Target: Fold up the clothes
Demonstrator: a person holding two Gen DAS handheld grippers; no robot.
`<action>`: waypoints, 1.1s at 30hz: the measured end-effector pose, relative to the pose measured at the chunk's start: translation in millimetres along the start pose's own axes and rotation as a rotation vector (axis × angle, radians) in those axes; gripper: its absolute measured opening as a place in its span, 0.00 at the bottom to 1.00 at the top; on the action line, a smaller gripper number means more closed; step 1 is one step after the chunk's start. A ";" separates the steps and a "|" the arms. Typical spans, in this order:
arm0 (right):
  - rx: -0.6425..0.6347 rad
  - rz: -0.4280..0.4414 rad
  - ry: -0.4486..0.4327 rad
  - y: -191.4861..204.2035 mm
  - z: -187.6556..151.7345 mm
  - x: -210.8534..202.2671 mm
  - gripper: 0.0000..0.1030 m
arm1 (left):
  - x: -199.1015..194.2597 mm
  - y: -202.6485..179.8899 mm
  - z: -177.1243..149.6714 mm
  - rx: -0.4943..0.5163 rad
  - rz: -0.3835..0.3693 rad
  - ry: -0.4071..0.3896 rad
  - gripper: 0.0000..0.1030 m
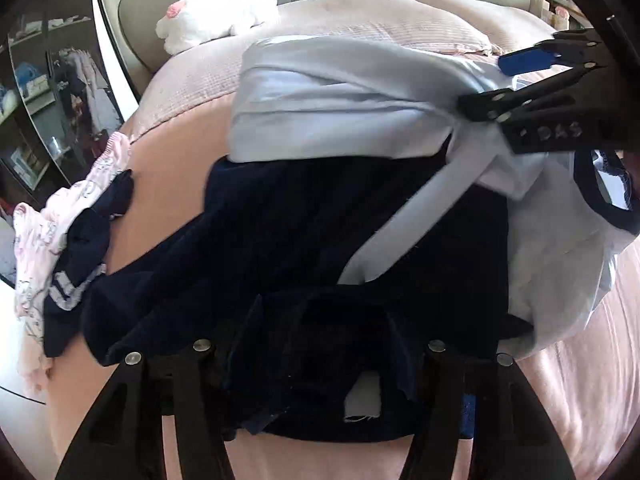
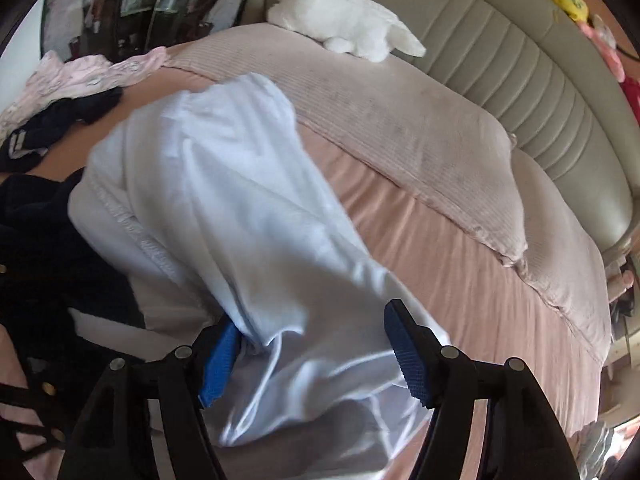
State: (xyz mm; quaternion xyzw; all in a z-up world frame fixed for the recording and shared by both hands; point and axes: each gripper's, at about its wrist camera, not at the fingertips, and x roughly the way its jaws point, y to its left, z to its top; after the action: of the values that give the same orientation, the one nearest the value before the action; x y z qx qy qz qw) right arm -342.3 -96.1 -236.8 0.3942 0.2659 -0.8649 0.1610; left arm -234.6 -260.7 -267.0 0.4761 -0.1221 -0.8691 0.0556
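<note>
Early days I'd say: the white shirt (image 2: pixel 224 216) sits roughly bundled over the navy garment (image 1: pixel 304 240) on the bed (image 2: pixel 460 280), 2 more pieces unfolded nearby, right gripper (image 2: pixel 316 356) jaws apart around shirt fabric, left gripper (image 1: pixel 312 360) jaws apart over navy cloth.

Two wrist fisheyes, both close above bed (image 1: pixel 172 184), tilted down twd headboard (image 2: pixel 500 52): L view over navy garment (image 1: pixel 280 240), R over white garment (image 2: pixel 224 200); shared: white garment, plush toy (image 1: pixel 224 12), pillow (image 2: pixel 400 128).
</note>
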 end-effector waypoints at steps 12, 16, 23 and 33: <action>0.160 0.367 0.078 -42.4 -47.4 -65.9 0.75 | -37.3 86.5 -28.7 -0.192 -0.090 -0.054 0.65; 0.053 0.315 0.172 10.6 -85.9 -48.0 0.76 | -42.4 31.1 -10.4 -0.061 -0.346 -0.104 0.65; 0.307 0.528 0.148 -2.9 -72.7 -27.6 0.21 | -69.3 -15.4 -13.6 0.009 -0.377 -0.084 0.65; 0.363 0.905 -0.256 -56.5 71.7 -166.5 0.15 | -142.5 14.0 -51.7 -0.162 -0.363 -0.199 0.65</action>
State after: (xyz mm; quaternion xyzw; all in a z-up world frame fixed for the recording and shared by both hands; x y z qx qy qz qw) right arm -306.5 -81.1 -50.9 0.3825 -0.1084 -0.7820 0.4800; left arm -114.3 -252.1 -174.0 0.3961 0.0311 -0.9145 -0.0760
